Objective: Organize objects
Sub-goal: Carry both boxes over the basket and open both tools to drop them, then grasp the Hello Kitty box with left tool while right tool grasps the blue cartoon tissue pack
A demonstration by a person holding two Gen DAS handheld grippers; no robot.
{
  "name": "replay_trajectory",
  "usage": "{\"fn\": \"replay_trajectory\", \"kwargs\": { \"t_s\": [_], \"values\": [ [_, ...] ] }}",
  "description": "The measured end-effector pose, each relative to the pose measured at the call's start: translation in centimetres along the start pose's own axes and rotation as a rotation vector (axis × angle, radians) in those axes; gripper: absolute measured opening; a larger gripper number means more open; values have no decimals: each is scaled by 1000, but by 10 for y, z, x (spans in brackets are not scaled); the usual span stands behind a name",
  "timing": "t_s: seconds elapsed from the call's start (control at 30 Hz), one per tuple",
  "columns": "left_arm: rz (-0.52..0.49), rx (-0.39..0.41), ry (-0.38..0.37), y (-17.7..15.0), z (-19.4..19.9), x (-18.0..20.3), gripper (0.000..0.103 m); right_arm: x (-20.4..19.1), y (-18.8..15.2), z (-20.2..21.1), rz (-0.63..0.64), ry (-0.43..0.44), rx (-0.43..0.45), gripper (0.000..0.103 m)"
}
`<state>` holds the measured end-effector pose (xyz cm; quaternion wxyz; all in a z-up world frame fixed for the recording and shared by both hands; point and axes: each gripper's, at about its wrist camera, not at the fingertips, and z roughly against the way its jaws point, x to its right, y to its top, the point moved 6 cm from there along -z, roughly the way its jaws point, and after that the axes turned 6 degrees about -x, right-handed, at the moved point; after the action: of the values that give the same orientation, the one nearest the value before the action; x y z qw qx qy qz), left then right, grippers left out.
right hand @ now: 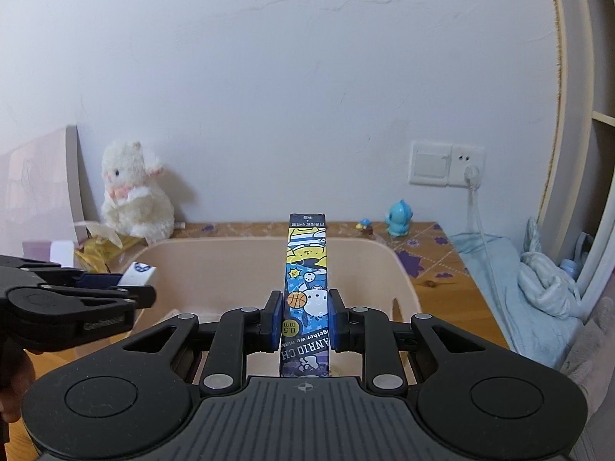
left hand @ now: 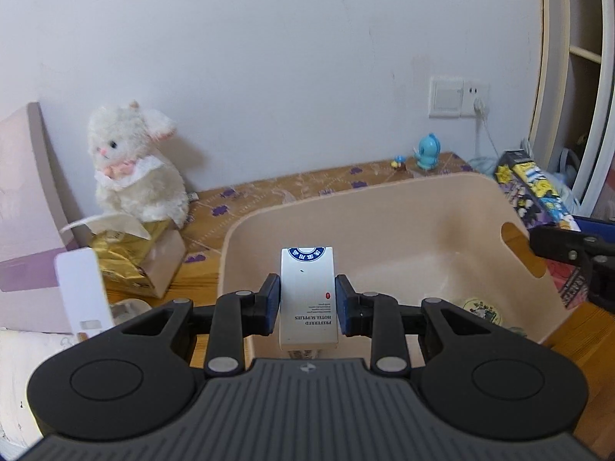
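Observation:
My left gripper is shut on a small white box with a blue round logo and holds it over the near-left rim of a beige plastic bin. My right gripper is shut on a long cartoon-printed pen box and holds it over the same bin from its near side. In the right wrist view the left gripper with its white box shows at the left. In the left wrist view the pen box and part of the right gripper show at the right. A round sticker-like item lies in the bin.
A white plush rabbit sits by the wall at the left. A gold tissue pack lies in front of it, beside a pink board. A blue figurine and a tiny toy stand at the back. Light-blue cloth lies right.

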<state>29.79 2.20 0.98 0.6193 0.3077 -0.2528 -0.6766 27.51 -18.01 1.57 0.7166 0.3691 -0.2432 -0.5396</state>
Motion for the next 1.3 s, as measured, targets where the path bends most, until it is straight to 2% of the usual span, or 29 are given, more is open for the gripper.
{"fn": "replay_trajectory", "kwargs": {
  "t_s": [0.23,0.43,0.47,0.5,0.53,0.57,0.6,0.83,0.9,1.1,1.3],
  "values": [
    [-4,-93,-22,-8,-33,11,33,-7,-11,-39,44,-9,-100,21],
    [6,-125,-27,-13,-37,8,35,-5,-22,-51,5,-3,-120,22],
    [6,-121,-13,-13,-35,7,45,-4,-23,-51,-5,-3,-118,33],
    [7,-115,-3,-13,-33,6,53,-3,-24,-50,-14,-1,-115,37],
    [11,-104,2,-12,-30,4,69,-3,-25,-47,-21,10,-109,40],
    [20,-91,4,-11,-26,2,75,-3,-25,-45,-27,15,-103,50],
    [27,-85,4,-11,-22,1,75,-3,-25,-41,-31,12,-95,59],
    [30,-52,10,-9,7,-7,78,-6,-21,0,-6,-5,-19,83],
    [29,-40,9,-10,17,-9,79,-8,-22,11,3,-6,-10,95],
    [26,-13,15,-23,46,-16,84,-14,-36,37,10,0,-4,102],
    [38,-13,16,-46,65,-26,87,-21,-59,47,3,11,-37,103]
  ]
}}
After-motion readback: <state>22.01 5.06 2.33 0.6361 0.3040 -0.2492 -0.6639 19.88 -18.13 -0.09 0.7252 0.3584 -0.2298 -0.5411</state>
